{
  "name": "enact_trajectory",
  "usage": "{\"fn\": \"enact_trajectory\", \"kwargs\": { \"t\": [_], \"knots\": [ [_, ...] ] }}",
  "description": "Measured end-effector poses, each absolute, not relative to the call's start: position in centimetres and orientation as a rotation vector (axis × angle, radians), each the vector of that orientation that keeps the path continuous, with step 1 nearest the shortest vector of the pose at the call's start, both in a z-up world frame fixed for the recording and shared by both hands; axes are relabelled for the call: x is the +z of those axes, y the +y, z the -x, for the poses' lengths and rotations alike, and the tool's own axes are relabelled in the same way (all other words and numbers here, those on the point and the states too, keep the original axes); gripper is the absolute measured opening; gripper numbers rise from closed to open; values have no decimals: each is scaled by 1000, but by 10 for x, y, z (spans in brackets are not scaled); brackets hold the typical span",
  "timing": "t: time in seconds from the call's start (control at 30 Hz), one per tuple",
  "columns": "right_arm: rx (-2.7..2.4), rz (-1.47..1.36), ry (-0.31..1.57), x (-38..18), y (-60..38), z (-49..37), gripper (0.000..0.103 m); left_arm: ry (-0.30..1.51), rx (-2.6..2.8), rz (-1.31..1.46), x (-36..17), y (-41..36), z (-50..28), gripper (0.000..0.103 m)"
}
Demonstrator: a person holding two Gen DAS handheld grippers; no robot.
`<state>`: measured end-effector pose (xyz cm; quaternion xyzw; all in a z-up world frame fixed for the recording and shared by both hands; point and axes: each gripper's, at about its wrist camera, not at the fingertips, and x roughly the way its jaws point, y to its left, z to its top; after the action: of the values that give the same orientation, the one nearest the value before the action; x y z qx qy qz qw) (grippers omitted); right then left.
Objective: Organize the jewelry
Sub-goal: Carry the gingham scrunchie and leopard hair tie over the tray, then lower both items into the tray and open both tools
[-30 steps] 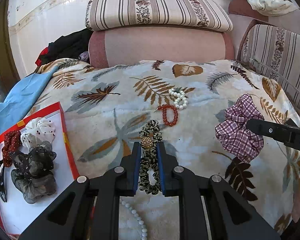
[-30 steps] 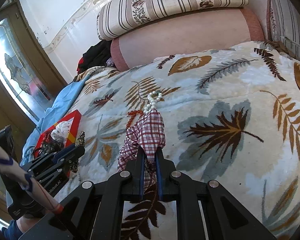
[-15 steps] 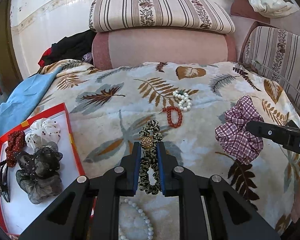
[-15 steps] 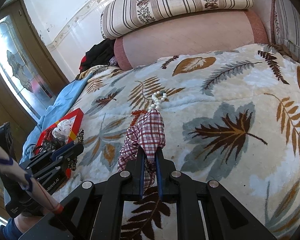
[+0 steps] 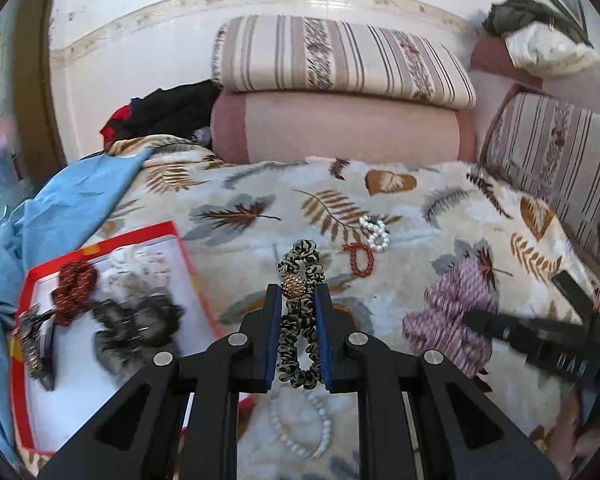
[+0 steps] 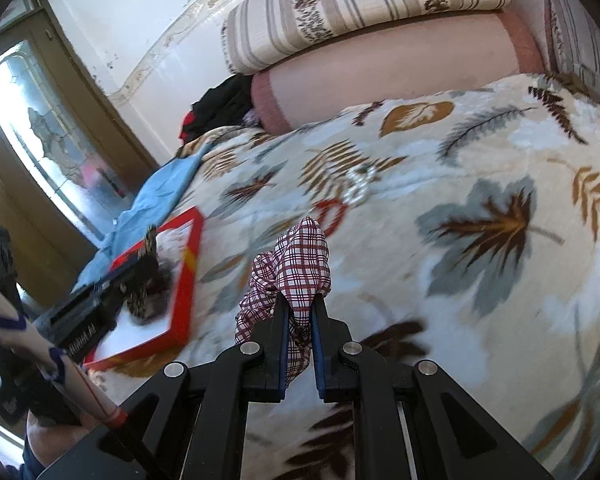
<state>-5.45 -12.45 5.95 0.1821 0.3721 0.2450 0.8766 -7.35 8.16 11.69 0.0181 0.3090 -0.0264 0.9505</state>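
Note:
My left gripper is shut on a leopard-print scrunchie with a gold bead, held above the leaf-patterned blanket. My right gripper is shut on a red-and-white plaid scrunchie, which shows in the left wrist view as a blurred plaid scrunchie. A red-rimmed white tray at the left holds a red scrunchie and dark gauzy scrunchies. On the blanket lie a red bead bracelet, a pearl bracelet and a white bead strand below my left gripper.
A blue cloth lies left of the tray. A pink bolster and striped cushions close off the far side, with dark clothes beside them. A striped armrest stands at the right. A sleeve shows at the lower left.
Both grippers have lifted and drawn back toward the left, each keeping its scrunchie. The tray now sits closer to my left gripper, and more of the white bead strand shows below.

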Motion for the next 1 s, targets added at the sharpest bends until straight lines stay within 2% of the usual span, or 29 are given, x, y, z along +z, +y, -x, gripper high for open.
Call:
{"fn": "enact_trajectory", "kwargs": {
  "t": [0.4,0.7,1.0],
  "knots": [
    [640,-335,759,86,-63,98,11,623,222,142,119,217,127,16],
    [750,-263,775,103,14,97,11,673,326,195,97,266,121,16],
    [752,-231,851,88,69,66,11,747,359,201,79,280,104,16]
  ]
}}
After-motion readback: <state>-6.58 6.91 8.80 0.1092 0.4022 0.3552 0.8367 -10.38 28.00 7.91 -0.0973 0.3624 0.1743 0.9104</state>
